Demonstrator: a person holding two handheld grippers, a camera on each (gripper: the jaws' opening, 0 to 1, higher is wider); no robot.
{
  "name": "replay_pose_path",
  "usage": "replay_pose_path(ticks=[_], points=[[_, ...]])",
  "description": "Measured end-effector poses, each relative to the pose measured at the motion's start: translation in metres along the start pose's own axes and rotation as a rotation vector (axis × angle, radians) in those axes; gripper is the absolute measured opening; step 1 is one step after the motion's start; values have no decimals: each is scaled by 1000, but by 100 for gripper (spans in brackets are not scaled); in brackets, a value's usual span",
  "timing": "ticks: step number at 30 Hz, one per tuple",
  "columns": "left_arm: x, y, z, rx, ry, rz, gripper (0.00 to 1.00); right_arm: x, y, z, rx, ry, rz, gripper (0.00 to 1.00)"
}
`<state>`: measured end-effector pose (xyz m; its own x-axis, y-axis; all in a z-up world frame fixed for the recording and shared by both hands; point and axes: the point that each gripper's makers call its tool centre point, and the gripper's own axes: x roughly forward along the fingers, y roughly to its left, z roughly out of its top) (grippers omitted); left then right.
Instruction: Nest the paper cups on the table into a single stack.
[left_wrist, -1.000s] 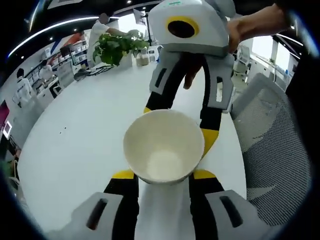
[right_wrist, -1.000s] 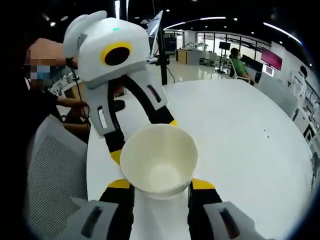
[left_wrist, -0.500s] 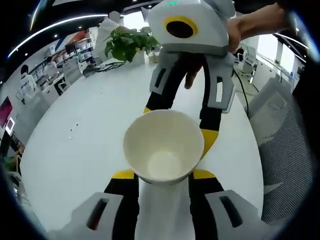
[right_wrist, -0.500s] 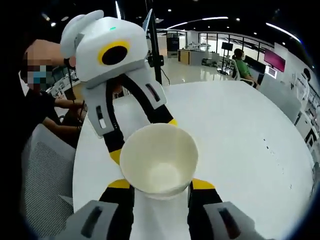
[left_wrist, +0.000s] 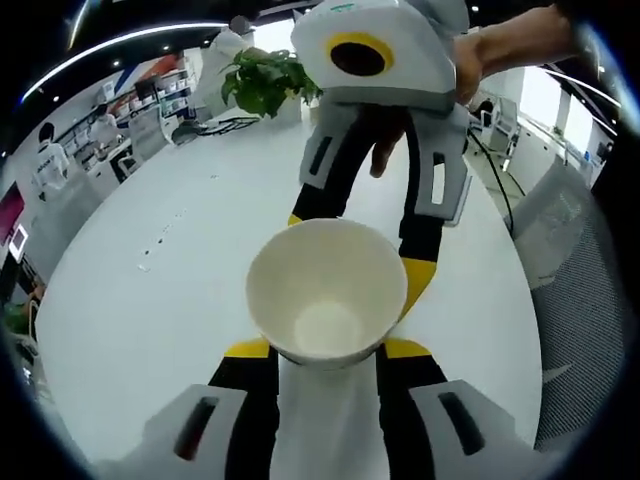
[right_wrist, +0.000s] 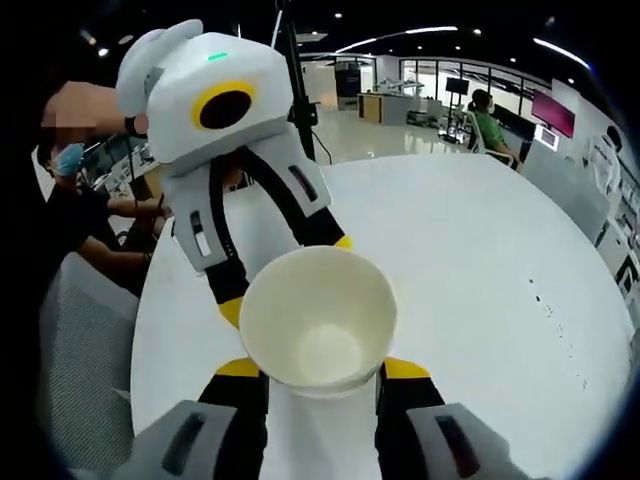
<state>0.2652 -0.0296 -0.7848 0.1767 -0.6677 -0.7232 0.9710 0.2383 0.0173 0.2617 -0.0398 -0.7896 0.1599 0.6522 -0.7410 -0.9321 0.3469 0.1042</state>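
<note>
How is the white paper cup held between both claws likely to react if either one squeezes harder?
The paper cup looks thin-walled and empty, so it probably dents or goes oval easily. With the left claw and right claw both on it, it seems light. Its tapered sides may let it slip.

Potted plant (left_wrist: 265, 82) at far edge; mesh chair (left_wrist: 590, 330) beside.

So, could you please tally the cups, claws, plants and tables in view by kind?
white paper cup: 1
yellow-tipped claws: 2 (left claw, right claw)
green leafy potted plant: 1
white round table: 1
Total: 5
</note>
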Motion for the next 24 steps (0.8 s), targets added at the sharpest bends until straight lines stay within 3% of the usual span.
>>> replay_pose_path(ticks=[20, 24], points=[[3, 4, -9, -13, 20, -12, 37, 2, 2, -2, 29, -6, 2, 42], [4, 1, -14, -21, 34, -16, 45, 2, 0, -4, 51, -3, -11, 43]])
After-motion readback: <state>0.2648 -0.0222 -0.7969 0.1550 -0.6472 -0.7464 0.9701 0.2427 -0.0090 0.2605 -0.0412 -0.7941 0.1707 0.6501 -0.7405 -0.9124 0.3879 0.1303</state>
